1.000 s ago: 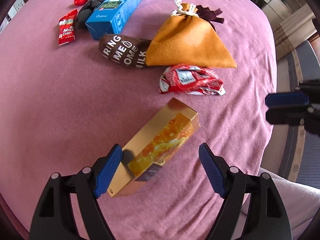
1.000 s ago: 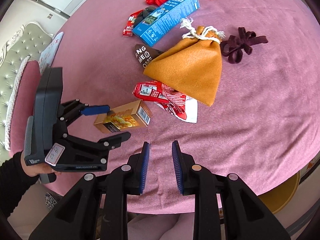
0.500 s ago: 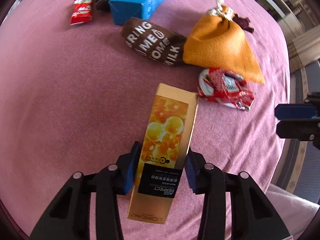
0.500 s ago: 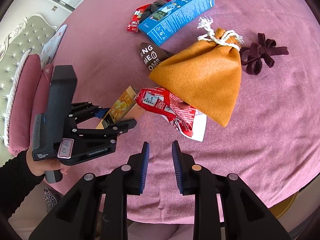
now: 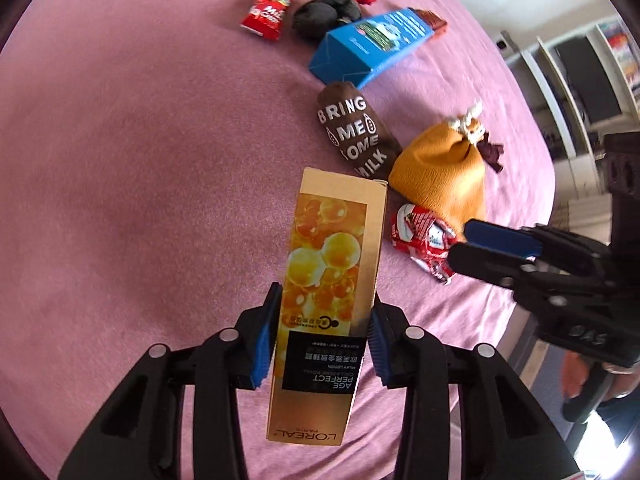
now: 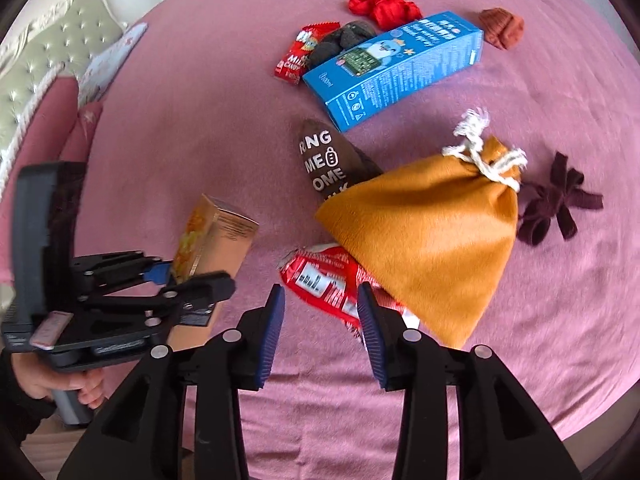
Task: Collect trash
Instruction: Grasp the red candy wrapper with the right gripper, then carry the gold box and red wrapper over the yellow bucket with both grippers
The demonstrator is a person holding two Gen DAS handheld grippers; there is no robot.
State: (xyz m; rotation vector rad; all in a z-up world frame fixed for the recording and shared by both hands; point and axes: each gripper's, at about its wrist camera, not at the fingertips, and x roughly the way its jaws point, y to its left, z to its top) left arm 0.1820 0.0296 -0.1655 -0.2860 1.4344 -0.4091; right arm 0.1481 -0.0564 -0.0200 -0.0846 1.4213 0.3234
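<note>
My left gripper (image 5: 324, 340) is shut on a long gold L'Oreal box (image 5: 328, 288) and holds it tilted above the pink cloth; the box also shows in the right wrist view (image 6: 212, 236). My right gripper (image 6: 320, 328) is open, its fingers on either side of a crumpled red and white wrapper (image 6: 324, 280), which also shows in the left wrist view (image 5: 424, 236). An orange drawstring bag (image 6: 428, 240) lies partly over the wrapper's far side.
On the round pink table (image 6: 180, 140) lie a blue carton (image 6: 396, 64), a brown "bring me home milk" sock (image 6: 324, 160), a red candy wrapper (image 6: 300, 56), dark, red and rust cloth bundles, and a maroon bow (image 6: 556, 204). A padded chair (image 6: 48, 60) stands at left.
My left gripper closed on the gold box and lifted it, turning left. My right gripper opened and moved forward over the red and white wrapper.
</note>
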